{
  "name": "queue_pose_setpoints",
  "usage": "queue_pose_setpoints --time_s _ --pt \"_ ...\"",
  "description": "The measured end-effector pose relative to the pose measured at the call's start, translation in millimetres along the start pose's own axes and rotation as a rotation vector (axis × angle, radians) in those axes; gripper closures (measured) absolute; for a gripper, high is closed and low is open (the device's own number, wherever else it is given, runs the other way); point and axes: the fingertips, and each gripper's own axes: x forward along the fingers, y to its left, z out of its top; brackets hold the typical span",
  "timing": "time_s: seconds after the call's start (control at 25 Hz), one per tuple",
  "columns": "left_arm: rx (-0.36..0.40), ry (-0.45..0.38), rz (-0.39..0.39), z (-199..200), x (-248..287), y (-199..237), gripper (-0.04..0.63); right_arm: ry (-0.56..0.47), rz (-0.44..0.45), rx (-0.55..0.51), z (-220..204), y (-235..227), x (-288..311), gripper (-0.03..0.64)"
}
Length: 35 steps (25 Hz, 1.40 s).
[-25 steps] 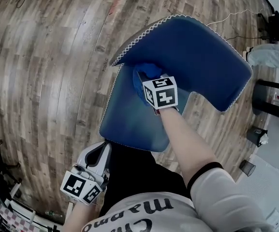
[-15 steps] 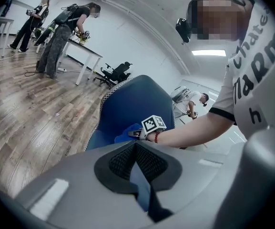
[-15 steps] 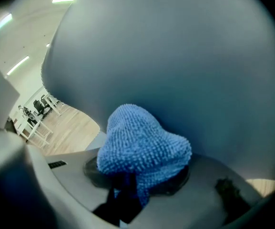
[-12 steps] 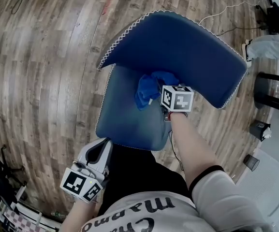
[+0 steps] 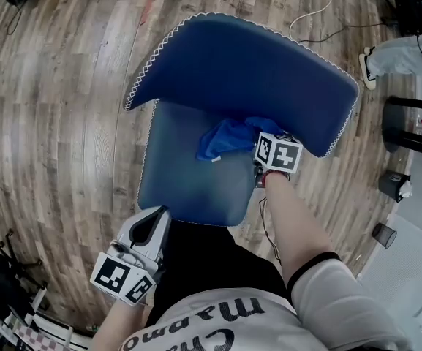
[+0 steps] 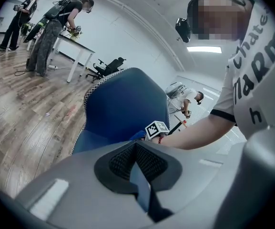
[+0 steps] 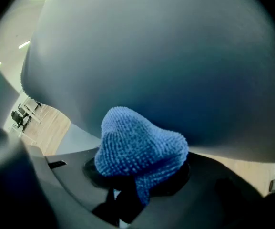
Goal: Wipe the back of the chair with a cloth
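Note:
The blue chair stands in front of me, its curved backrest (image 5: 247,72) rising over the seat (image 5: 181,174). My right gripper (image 5: 258,148) is shut on a blue cloth (image 5: 229,137) and presses it against the lower right of the backrest's front face. In the right gripper view the bunched cloth (image 7: 137,147) sticks out of the jaws, right up against the backrest (image 7: 166,70). My left gripper (image 5: 151,229) hangs low beside my left leg, off the chair, with nothing in it. In the left gripper view its jaws stand closed, pointing toward the backrest (image 6: 127,104).
Wooden floor surrounds the chair. A cable (image 5: 328,9) trails on the floor behind it. At the right are another person's shoe (image 5: 366,68), black furniture legs (image 5: 408,134) and a small cup (image 5: 382,234). Far off, people stand by a table (image 6: 75,44) and an office chair (image 6: 111,66).
My right gripper has slid the cloth to the right along the backrest, from near its middle toward its right side. The left gripper has stayed put.

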Motion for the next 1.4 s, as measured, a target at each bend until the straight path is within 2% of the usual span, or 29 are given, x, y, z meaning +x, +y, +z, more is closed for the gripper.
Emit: queue_pose_setpoints --time_s 0.32,0.6,0.72,0.88,0.96,1.08,1.28,1.4 --pt "0.007 -0.007 -0.035 -3.3 11.5 -8.2 0.589 0.033 -0.175 0.111 -27.7 -61.7 -19.5 0.459" --pt "0.017 -0.005 -0.085 -5.1 5.2 -13.9 0.589 0.004 -0.305 0.203 -40.6 -89.1 -52.3 0.459" --pt "0.043 -0.02 -0.1 0.4 -7.1 -15.8 0.589 -0.03 -0.372 0.28 -48.2 -101.2 -76.8 0.459" --pt "0.061 -0.018 -0.092 0.5 -36.5 -4.0 0.589 -0.088 -0.43 0.434 -66.3 -104.5 -115.4 0.459" --pt "0.069 -0.022 -0.076 6.6 -54.8 2.6 0.589 -0.129 -0.434 0.513 -73.6 -100.9 -139.7 0.459" --pt "0.076 -0.053 -0.05 21.8 -85.6 12.6 0.589 -0.217 -0.396 0.604 -77.2 -86.2 -182.2 0.459" --pt "0.164 -0.12 -0.043 54.9 -118.7 18.1 0.589 -0.337 -0.312 0.602 -65.4 -56.2 -250.4 0.459" --pt "0.186 -0.187 -0.035 86.0 -134.2 9.6 0.589 -0.404 -0.243 0.583 -52.3 -36.2 -288.6 0.459"
